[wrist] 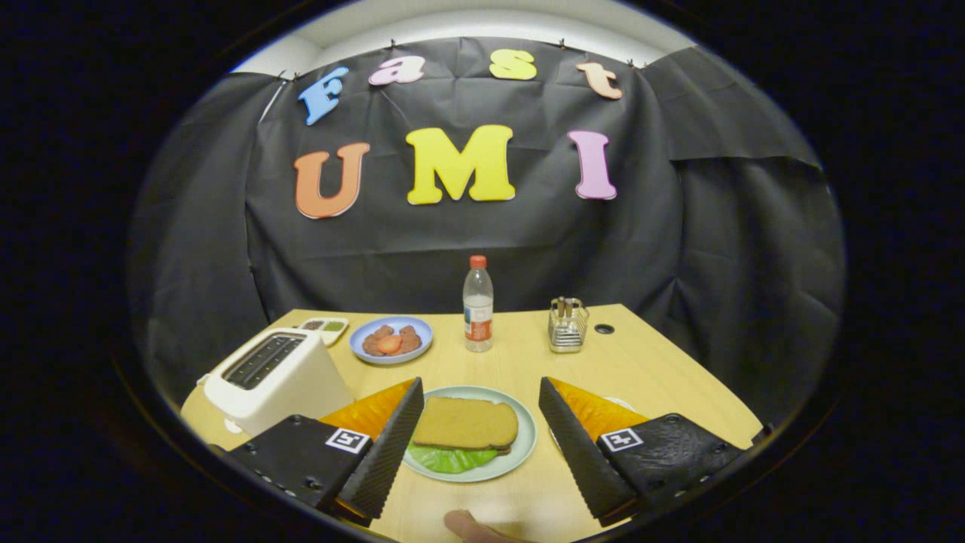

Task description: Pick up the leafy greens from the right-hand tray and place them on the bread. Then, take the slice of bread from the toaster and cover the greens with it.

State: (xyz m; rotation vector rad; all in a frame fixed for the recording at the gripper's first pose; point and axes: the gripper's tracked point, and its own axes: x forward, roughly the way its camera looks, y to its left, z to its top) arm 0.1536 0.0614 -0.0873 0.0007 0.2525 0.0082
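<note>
While tool (479, 441) gapes, bread (465, 423) lies between.

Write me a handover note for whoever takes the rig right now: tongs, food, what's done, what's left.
Tongs: open, holding nothing, fingers either side of the green plate.
Plate: bread slice lies on top of the leafy greens, which poke out from under its near edge.
Toaster: beyond the left finger; I see no bread standing out of its slots.
Done: greens appear covered by bread.
Left: probably nothing; check whether a bottom slice lies under the greens, which can't be told from here.
</note>
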